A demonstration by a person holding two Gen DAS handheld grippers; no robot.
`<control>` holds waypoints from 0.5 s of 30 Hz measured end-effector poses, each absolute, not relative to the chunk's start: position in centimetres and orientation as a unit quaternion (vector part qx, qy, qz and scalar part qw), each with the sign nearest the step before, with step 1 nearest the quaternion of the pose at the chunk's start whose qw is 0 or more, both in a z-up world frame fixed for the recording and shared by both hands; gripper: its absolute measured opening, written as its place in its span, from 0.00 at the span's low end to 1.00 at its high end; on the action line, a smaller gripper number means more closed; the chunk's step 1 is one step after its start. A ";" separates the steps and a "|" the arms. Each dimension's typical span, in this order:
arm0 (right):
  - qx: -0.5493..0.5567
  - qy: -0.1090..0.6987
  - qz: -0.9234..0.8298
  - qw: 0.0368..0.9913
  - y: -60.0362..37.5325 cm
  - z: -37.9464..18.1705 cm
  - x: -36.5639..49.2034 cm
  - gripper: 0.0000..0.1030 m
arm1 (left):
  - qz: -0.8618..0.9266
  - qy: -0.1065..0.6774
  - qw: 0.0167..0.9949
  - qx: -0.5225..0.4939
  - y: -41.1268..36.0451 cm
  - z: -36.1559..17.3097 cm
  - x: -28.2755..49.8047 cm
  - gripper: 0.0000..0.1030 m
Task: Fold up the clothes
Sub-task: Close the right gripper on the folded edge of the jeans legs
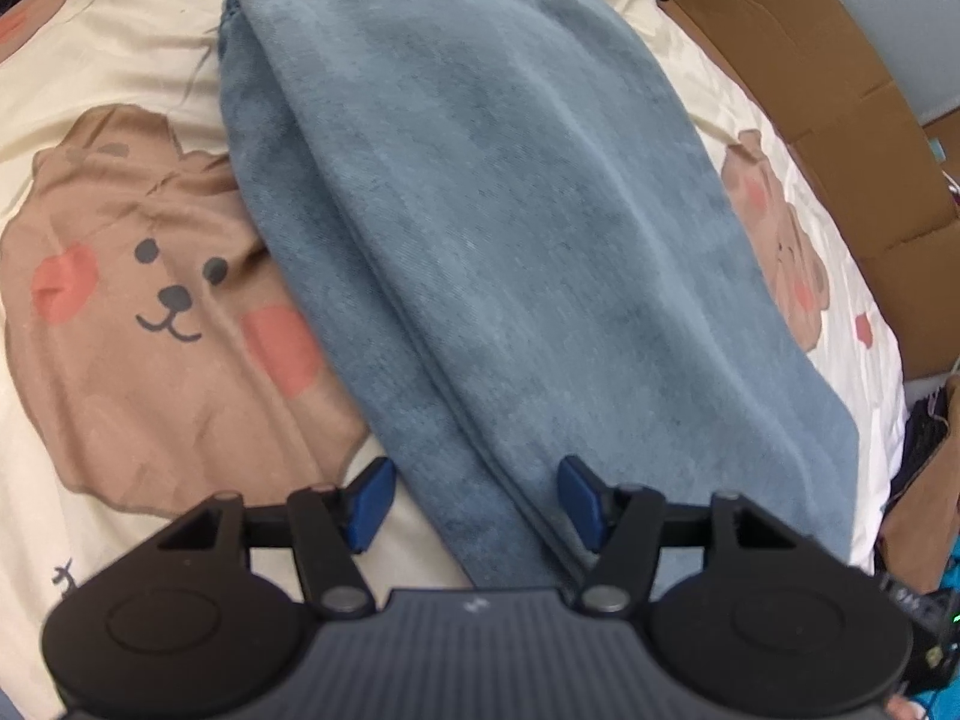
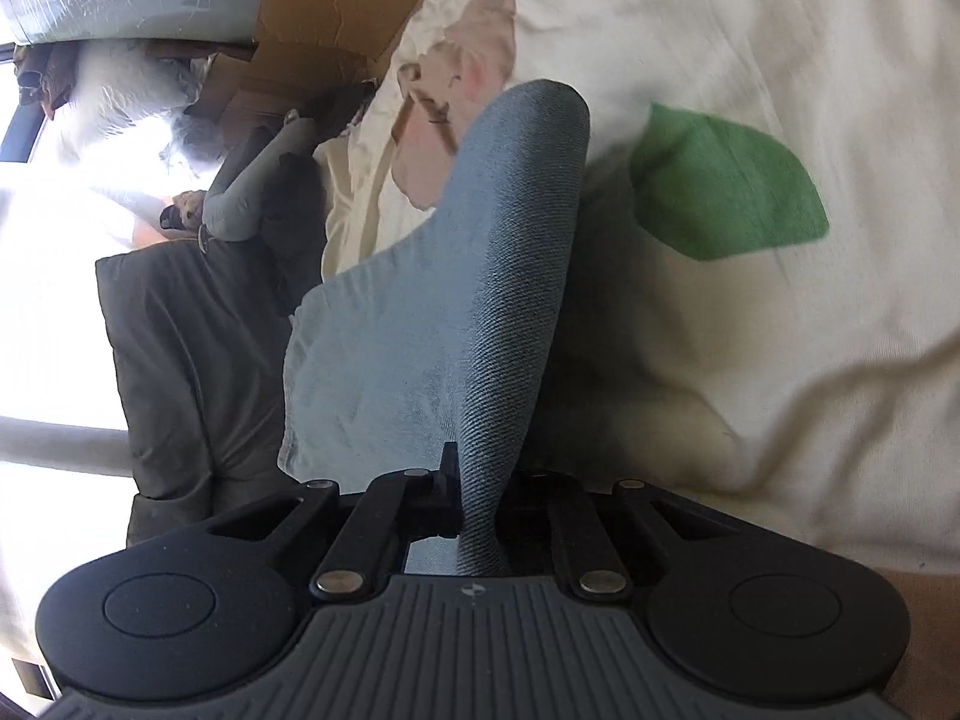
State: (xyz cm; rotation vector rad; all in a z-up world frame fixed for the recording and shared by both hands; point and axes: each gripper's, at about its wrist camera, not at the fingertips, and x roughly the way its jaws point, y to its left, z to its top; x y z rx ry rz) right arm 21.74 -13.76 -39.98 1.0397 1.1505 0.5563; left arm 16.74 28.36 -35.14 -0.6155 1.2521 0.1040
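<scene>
A bear-print bedsheet [image 1: 150, 300] carries folded jeans [image 1: 510, 240]; left tongs [image 1: 477, 501] gape at 6 o'clock; right tongs [image 2: 474, 498] clamp denim — a tug could undo the fold.

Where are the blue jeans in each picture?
Left wrist view: the blue jeans lie folded lengthwise down the middle, reaching between the open left tool.
Right wrist view: the jeans rise up the centre, pinched in the shut right tool.
Shared landmark: the cream bear-print bedsheet under them, with brown cardboard beside it.
</scene>
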 end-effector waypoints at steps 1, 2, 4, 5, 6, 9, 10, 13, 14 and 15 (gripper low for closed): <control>0.463 0.512 0.246 0.680 -13.8 -39.4 21.8 0.05 | 0.046 0.576 0.765 -0.283 28.3 -35.0 16.7 0.61; 0.463 0.513 0.244 0.681 -14.0 -38.9 21.9 0.05 | 0.043 0.576 0.765 -0.284 28.2 -34.8 16.6 0.61; 0.464 0.518 0.231 0.680 -14.7 -38.4 22.0 0.05 | 0.040 0.574 0.768 -0.281 27.9 -34.4 16.6 0.60; 0.466 0.521 0.224 0.679 -15.1 -38.2 22.1 0.05 | 0.039 0.572 0.771 -0.278 27.8 -34.2 16.6 0.59; 0.467 0.523 0.217 0.679 -15.6 -38.0 22.0 0.05 | 0.038 0.570 0.773 -0.275 27.6 -33.9 16.6 0.59; 0.466 0.526 0.198 0.683 -17.7 -37.8 21.6 0.05 | 0.030 0.563 0.778 -0.275 27.3 -33.0 16.7 0.58; 0.466 0.526 0.193 0.685 -18.4 -37.7 21.4 0.05 | 0.026 0.562 0.781 -0.273 27.2 -32.6 16.8 0.58; 0.467 0.522 0.183 0.690 -20.7 -37.4 20.7 0.05 | 0.015 0.555 0.787 -0.269 26.7 -31.7 17.0 0.58; 0.467 0.521 0.178 0.692 -21.4 -37.2 20.5 0.05 | 0.012 0.553 0.788 -0.269 26.5 -31.5 17.1 0.58; 0.466 0.520 0.173 0.695 -22.2 -37.0 20.4 0.05 | 0.010 0.552 0.790 -0.268 26.4 -31.3 17.2 0.58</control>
